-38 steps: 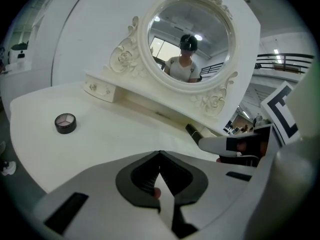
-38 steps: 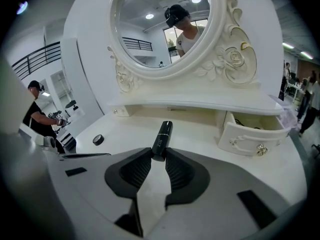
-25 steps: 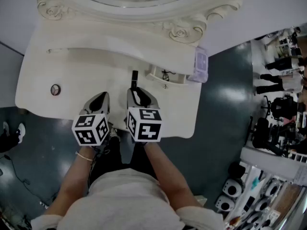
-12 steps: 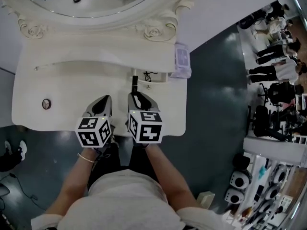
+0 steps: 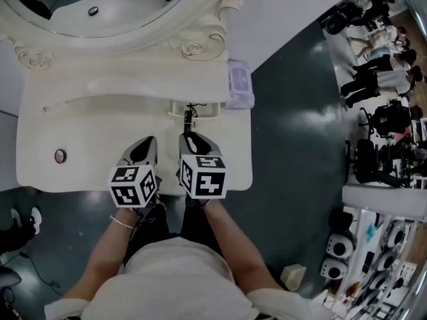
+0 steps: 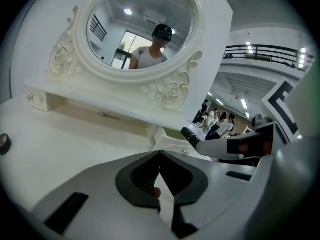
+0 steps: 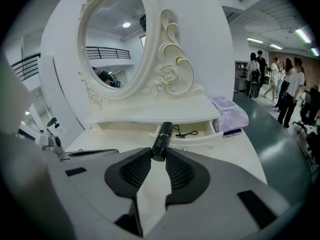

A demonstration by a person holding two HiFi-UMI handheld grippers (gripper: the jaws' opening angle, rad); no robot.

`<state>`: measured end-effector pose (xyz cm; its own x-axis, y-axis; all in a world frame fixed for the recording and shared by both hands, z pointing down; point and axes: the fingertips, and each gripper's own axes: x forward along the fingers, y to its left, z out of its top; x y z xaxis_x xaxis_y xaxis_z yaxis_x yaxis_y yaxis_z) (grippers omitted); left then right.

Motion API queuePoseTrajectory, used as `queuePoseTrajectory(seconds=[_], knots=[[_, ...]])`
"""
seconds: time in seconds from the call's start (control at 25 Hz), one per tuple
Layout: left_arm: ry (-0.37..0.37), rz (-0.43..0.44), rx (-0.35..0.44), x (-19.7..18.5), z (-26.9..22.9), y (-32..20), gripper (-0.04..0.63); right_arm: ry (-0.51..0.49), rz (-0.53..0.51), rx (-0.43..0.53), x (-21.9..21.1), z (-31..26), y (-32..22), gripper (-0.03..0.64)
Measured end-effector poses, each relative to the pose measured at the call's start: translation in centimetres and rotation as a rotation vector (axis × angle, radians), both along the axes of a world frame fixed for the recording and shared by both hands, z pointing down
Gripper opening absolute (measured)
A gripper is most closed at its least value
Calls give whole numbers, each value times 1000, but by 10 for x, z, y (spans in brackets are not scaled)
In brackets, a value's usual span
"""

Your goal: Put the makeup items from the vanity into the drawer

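Note:
My right gripper (image 5: 187, 135) (image 7: 159, 153) is shut on a black makeup tube (image 5: 187, 119) (image 7: 161, 138), pinched at its near end. The tube points at the open drawer (image 5: 175, 107) (image 7: 200, 140) under the mirror shelf, just short of its front. Inside the drawer lies a thin black cord (image 7: 186, 132). My left gripper (image 5: 143, 144) (image 6: 160, 154) hovers beside the right one over the white vanity top (image 5: 87, 139), jaws shut with nothing between them. A small round item (image 5: 60, 155) (image 6: 4, 144) sits on the vanity's far left.
A purple packet (image 5: 239, 84) (image 7: 229, 109) lies at the shelf's right end beside the drawer. The oval mirror (image 5: 80, 5) in its carved frame rises behind the shelf. Several people stand far off on the dark floor (image 5: 293, 132) at the right.
Both grippers have shifted right along the vanity, and the black tube now lines up with the open drawer. The grip on the tube is unchanged.

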<state>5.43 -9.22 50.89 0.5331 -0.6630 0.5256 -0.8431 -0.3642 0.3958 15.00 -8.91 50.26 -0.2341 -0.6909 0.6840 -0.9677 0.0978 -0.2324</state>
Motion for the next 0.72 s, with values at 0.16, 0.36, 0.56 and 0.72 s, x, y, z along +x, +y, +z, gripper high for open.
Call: queuePoseTrajectory(seconds=[0.16,0.36,0.56,0.72], knots=[[-12,1,-2,8,1,-1,2,-42,-12,-41,3,6,-1,101],[-32,-8,-5,11,1,-6,2,-72,-38,-81,1,13,-9,101],[-44,-31,-6,11,-1,-16,2,-76,-57,-115,2,15,-21,101],[-46,-48,-8,13,-2,-26,2,-86,-80,-143,3,15,-31,101]])
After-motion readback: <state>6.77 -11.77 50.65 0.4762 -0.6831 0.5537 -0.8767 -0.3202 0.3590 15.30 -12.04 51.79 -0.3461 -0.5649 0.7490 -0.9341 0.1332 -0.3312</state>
